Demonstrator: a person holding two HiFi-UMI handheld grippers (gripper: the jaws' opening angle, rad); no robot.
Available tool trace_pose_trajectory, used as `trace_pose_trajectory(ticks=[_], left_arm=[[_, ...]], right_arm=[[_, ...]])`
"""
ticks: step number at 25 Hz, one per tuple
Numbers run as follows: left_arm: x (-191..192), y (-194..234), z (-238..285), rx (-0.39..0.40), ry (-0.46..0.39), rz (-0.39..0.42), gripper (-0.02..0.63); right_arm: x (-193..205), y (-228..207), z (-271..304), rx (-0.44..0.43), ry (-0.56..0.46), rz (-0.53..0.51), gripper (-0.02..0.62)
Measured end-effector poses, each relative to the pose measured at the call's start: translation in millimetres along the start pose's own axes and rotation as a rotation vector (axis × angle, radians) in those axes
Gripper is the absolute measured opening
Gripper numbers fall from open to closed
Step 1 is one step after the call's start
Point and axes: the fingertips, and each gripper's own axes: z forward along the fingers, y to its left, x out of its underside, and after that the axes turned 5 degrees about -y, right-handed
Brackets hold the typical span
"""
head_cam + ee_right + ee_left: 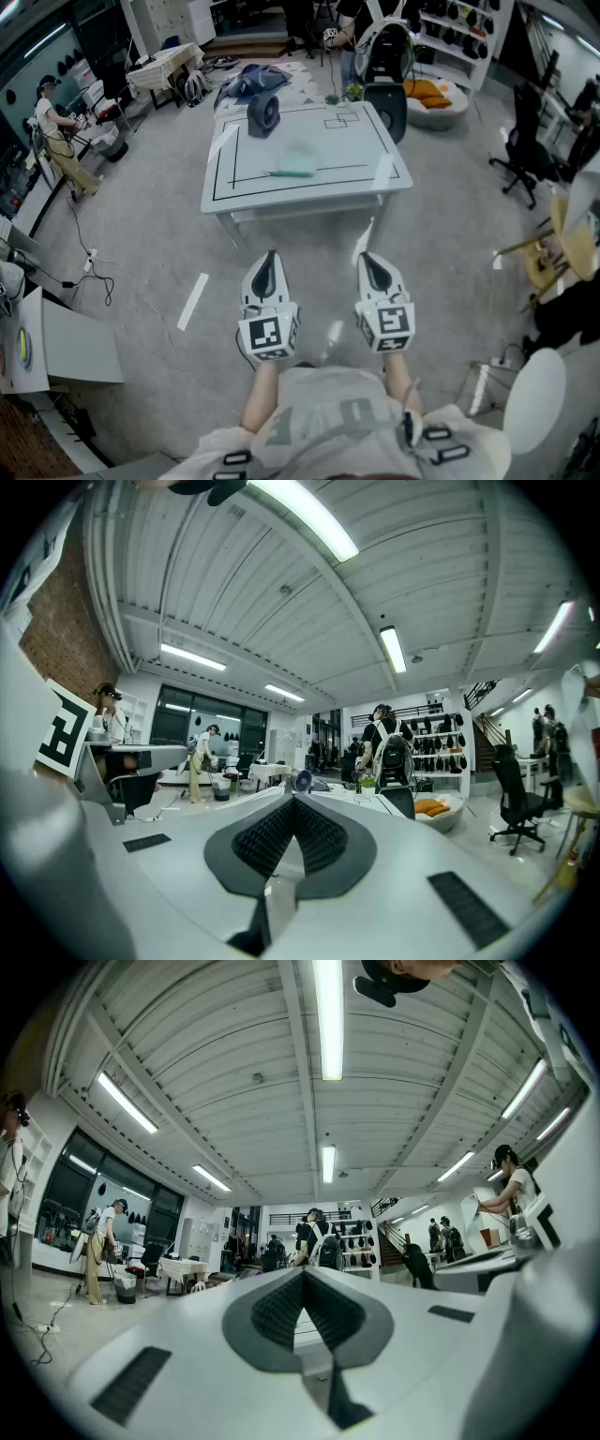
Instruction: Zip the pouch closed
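**Both grippers clamped on nothing, pouch way over on the table**

So here's the setup. The person stands back from a white table [394, 178] marked with black tape lines, and the pouch [296, 161] lies flat on it, toward the near edge and roughly in the middle. It's a pale teal thing with a greener strip along its near side. It's too small here to tell whether the zip is open or done up.

The left gripper [270, 261] and right gripper [367, 262] are held side by side in front of the person's chest, pointing level toward the table and well apart from the pouch. Each has its marker cube on top.

In the left gripper view the jaws [302, 1274] are pressed together with nothing in them. It's the same in the right gripper view [292, 801], where they're clenched and empty.

Other stuff on the table: a dark round object [263, 112] near the far left corner, well apart from the pouch. A black chair [387, 109] sits at the far right corner. There's a white strip [192, 300] on the grey floor to the left of the grippers, and an office chair [523, 141] off to the right.
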Motion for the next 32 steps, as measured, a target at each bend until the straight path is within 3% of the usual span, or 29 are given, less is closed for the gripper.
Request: trace_pose_trajectory(ticks=[15, 24, 32], left_arm=[[9, -7, 14, 0.009, 0.029, -0.009, 0.006], [19, -12, 22, 0.006, 0.043, -0.011, 0.006], [17, -11, 22, 0.008, 0.051, -0.012, 0.006]], right_arm=[[11, -17, 5, -0.008, -0.002, 0.09, 0.008], [29, -20, 9, -0.025, 0.039, 0.059, 0.008], [33, -16, 11, -0.025, 0.048, 0.095, 0.008]])
